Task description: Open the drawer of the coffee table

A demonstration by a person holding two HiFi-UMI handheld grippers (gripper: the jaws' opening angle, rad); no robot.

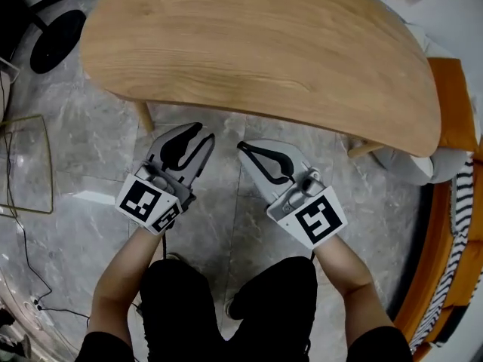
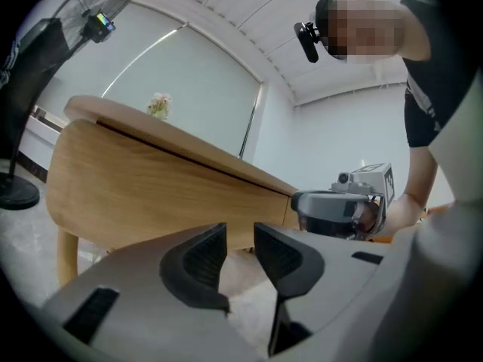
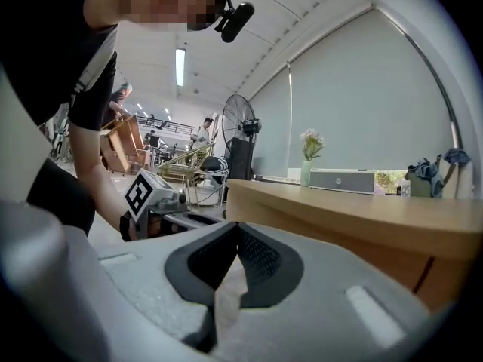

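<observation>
2 tools nearest: left tool (image 1: 202, 133) and right tool (image 1: 243, 146), side by side over grey stone floor (image 1: 75, 149), just short of 1 coffee table (image 1: 264, 51). Left gripper view: jaws narrowly apart, nothing between. Right gripper view: tips together, empty. Head view alone: oval tabletop from above, 2 legs (image 1: 140, 116); drawer not discernible. Left gripper view alone: wooden front face (image 2: 151, 194) under the top. Right gripper view adds 1 vase (image 3: 306, 168) on tabletop, 1 fan (image 3: 235, 127).
</observation>
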